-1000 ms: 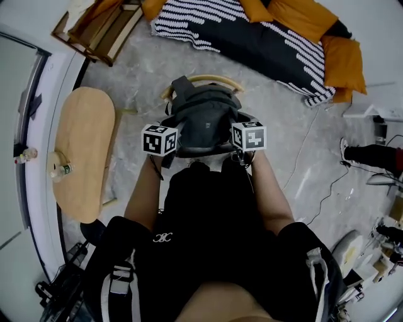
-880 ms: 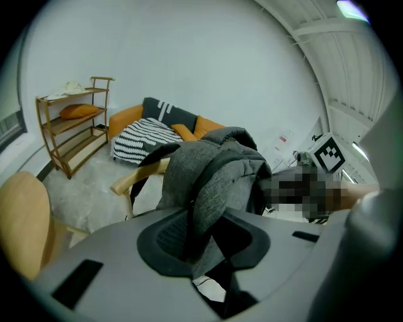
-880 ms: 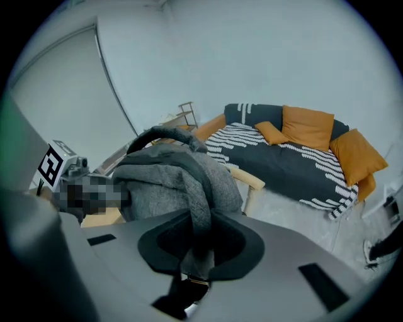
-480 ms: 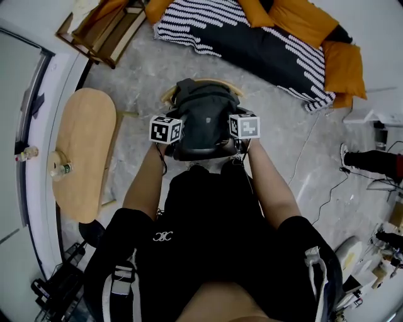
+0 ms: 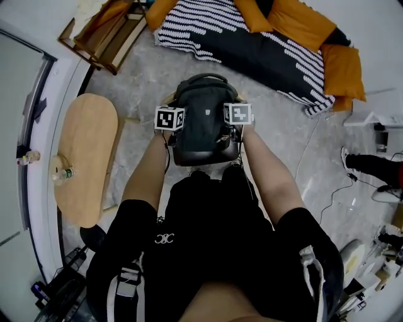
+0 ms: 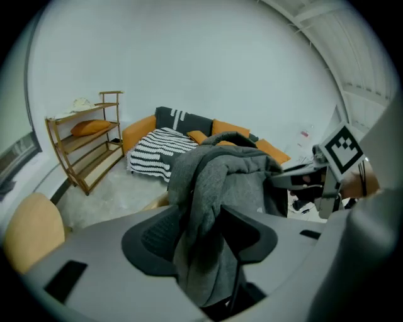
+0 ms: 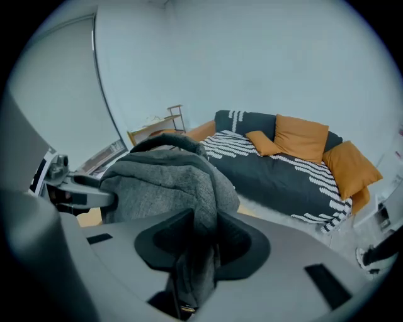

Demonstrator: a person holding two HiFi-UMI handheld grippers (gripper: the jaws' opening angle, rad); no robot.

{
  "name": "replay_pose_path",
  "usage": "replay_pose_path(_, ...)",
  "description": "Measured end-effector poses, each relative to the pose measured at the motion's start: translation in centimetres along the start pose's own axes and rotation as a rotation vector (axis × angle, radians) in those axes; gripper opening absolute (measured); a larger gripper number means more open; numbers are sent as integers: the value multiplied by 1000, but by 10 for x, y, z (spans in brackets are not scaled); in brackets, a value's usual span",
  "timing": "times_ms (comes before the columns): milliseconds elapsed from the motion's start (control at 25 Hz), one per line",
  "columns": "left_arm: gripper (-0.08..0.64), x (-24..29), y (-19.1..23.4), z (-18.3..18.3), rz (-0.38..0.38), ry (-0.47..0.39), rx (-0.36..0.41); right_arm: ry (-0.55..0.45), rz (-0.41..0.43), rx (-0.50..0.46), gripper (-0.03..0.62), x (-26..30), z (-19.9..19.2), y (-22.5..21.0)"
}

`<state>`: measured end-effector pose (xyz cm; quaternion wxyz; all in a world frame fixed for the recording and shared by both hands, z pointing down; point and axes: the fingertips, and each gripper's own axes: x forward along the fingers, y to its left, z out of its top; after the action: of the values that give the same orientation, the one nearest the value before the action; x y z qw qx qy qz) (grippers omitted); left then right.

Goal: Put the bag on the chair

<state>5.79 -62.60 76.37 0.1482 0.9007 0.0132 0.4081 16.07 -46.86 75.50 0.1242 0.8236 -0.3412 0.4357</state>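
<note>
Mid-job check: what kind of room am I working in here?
Probably a home-style living room: a dark sofa with orange cushions, a wooden shelf rack by the wall, and an oval wooden table on a stone-look floor.

The bag (image 5: 204,122) is a dark grey fabric backpack, standing upright on the light wooden chair (image 5: 169,98) with its carry loop at the top. It covers nearly the whole chair, so only slivers of curved wood show at its sides. It seems to rest against the chair's back, though that contact is hidden.
</note>
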Motion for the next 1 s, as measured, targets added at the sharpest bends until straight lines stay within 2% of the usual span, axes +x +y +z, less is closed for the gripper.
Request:
replay_pose_path(40,217,-1,2,-2,20,5,14,-13,-15,15,134,0,2,-3)
replay_pose_path(160,230,-12,4,-3,40,-31,21,-68,-36,55,170,-10,2,-8)
replay_pose_path(320,230,-46,9,16,75,-153,11,-210,-1,124,167,-32,13,-2)
replay_pose_path(440,196,-82,3,44,104,-255,66,-357,43,145,145,-60,38,10)
replay_pose_path(600,82,-145,-14,88,166,-415,152,-571,61,103,103,-122,80,32)
replay_pose_path(680,48,-182,-26,107,205,-495,181,-697,52,52,31,-164,102,40)
replay_pose_path(760,35,-218,-42,125,235,-576,206,-786,67,-4,12,-205,123,47)
replay_pose_path(880,29,-265,-70,134,267,-639,240,-797,119,-24,12,-254,132,56)
replay_pose_path(1000,29,-302,-95,142,287,-680,291,-847,122,-59,11,-299,140,65)
